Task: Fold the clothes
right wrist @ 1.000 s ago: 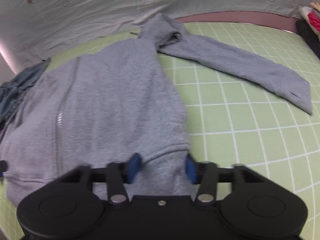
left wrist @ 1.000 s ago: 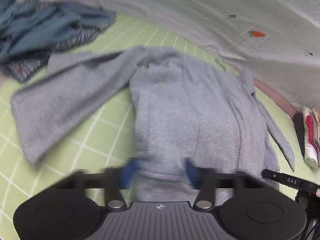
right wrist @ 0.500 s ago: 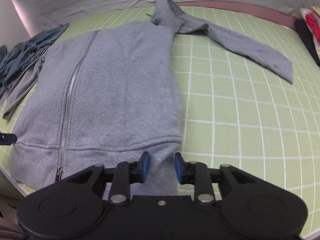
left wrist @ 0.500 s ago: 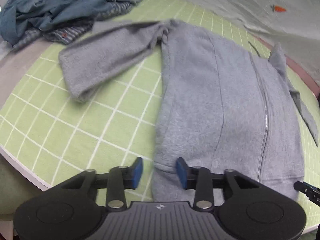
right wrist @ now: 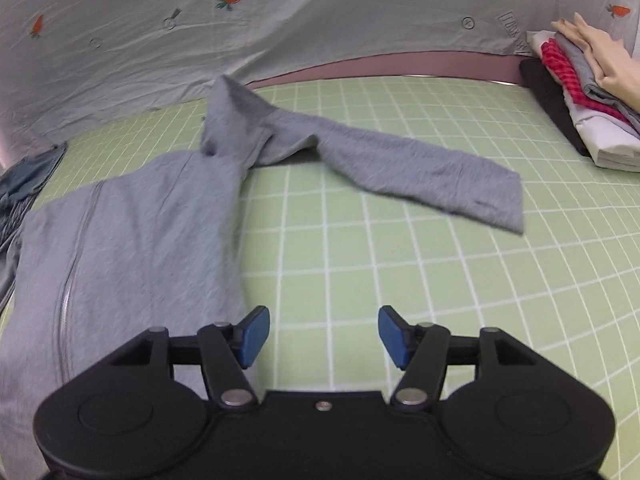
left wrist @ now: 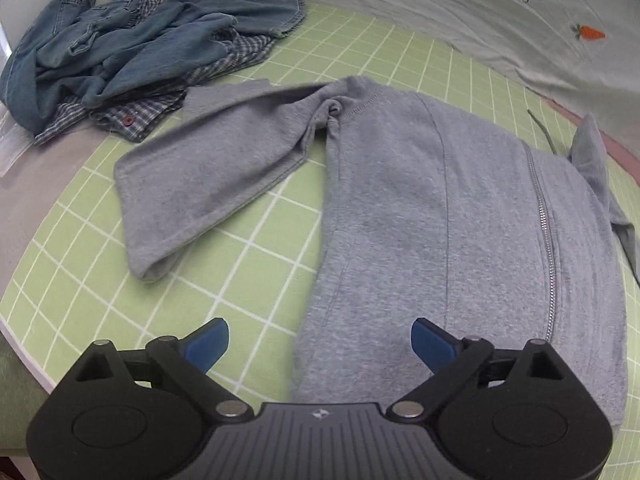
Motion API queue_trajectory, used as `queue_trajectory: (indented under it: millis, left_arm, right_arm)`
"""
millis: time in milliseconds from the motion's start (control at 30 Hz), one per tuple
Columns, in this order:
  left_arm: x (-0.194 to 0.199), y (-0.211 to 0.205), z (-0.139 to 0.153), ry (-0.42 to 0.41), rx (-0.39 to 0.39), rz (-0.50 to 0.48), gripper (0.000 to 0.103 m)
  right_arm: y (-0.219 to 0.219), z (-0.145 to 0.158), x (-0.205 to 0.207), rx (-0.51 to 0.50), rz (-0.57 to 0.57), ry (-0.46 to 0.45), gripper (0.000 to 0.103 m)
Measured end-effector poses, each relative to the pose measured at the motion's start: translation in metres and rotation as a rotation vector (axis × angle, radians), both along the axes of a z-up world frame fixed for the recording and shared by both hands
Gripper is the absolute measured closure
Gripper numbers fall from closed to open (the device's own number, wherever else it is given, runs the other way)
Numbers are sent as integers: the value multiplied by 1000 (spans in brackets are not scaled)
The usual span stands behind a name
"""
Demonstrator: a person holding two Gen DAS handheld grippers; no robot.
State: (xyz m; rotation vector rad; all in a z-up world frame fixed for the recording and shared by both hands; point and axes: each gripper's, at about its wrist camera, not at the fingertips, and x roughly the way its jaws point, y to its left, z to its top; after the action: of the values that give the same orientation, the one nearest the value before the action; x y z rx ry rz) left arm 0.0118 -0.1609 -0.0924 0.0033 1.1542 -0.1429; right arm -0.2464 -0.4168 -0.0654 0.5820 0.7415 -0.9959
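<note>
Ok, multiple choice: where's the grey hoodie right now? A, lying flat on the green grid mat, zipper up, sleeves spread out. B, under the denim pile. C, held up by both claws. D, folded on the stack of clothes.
A: the hoodie lies flat on the mat with its zipper showing, and both the left claw and the right claw are open and hold nothing.

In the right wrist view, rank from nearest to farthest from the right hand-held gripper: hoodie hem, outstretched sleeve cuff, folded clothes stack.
From the right hand-held gripper:
1. Hoodie hem, just to its left.
2. Outstretched sleeve cuff, ahead, right of centre.
3. Folded clothes stack, far right at the mat's back edge.
</note>
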Motion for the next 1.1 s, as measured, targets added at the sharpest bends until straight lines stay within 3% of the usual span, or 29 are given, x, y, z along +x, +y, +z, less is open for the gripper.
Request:
queue_trajectory:
  millis: [200, 467, 633, 700, 800, 867, 900, 967, 1100]
  left_arm:
    - [24, -21, -16, 23, 33, 10, 3]
    - [46, -37, -27, 77, 78, 47, 0]
    - [59, -47, -35, 110, 105, 70, 0]
    - [63, -48, -37, 124, 105, 82, 0]
    - [65, -43, -39, 147, 82, 103, 0]
    - [67, -41, -40, 157, 73, 108, 0]
    - [67, -41, -40, 159, 73, 104, 0]
    - [67, -41, -40, 157, 74, 96, 0]
    - [63, -41, -40, 139, 74, 94, 0]
  right_arm:
    - [-62, -14, -15, 19, -173, -53, 30]
    - [-163, -37, -58, -17, -445, 11, 26]
    - [-185, -49, -59, -27, -401, 23, 25]
    - [-183, -50, -55, -54, -348, 65, 31]
    - [-177, -49, -55, -86, -267, 91, 55]
    - [-175, -47, -62, -94, -250, 101, 77]
    - [-175, -46, -69, -88, -257, 99, 82]
    - [-179, -43, -87, -74, -303, 105, 84]
    - [-191, -44, -145, -92, -469, 210, 84]
